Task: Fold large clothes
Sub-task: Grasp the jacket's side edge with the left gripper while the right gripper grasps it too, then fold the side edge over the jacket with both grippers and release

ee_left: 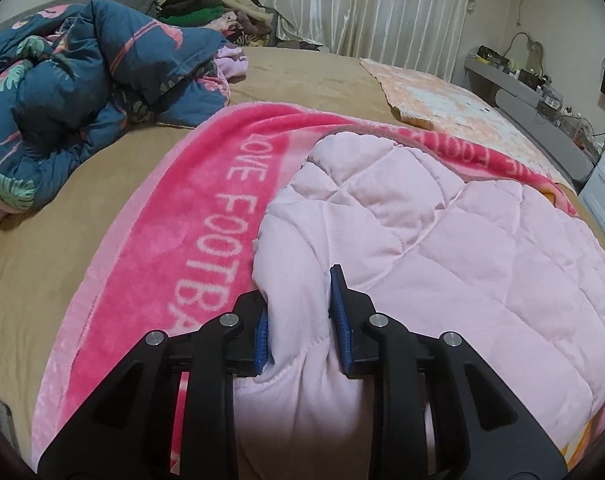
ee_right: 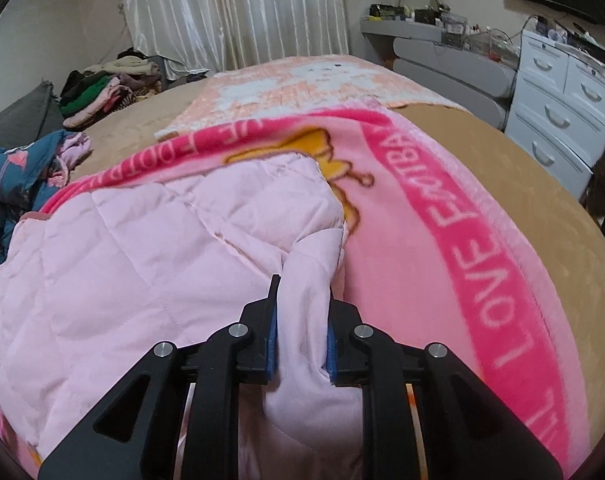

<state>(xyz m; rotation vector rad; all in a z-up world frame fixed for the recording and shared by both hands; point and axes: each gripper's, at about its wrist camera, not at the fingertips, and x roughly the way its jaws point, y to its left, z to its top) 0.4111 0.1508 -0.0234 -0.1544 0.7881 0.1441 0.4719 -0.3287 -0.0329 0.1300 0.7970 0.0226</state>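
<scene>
A pale pink quilted garment (ee_left: 442, 240) lies on a bright pink "LOVE FOOTBALL" blanket (ee_left: 190, 216) on the bed. My left gripper (ee_left: 298, 292) is shut on a bunched fold at the garment's left near edge. In the right wrist view the same garment (ee_right: 162, 240) spreads to the left, and my right gripper (ee_right: 304, 304) is shut on a bunched fold at its right near edge. The blanket (ee_right: 462, 232) runs off to the right. Both folds hide the inner fingertips.
The bed has a tan sheet (ee_left: 62, 248). A crumpled blue floral duvet (ee_left: 62, 92) lies at the left, a peach patterned blanket (ee_right: 302, 84) at the far side, a clothes pile (ee_right: 102, 92) beyond. White drawers (ee_right: 562, 100) and a grey shelf (ee_right: 442, 52) stand right.
</scene>
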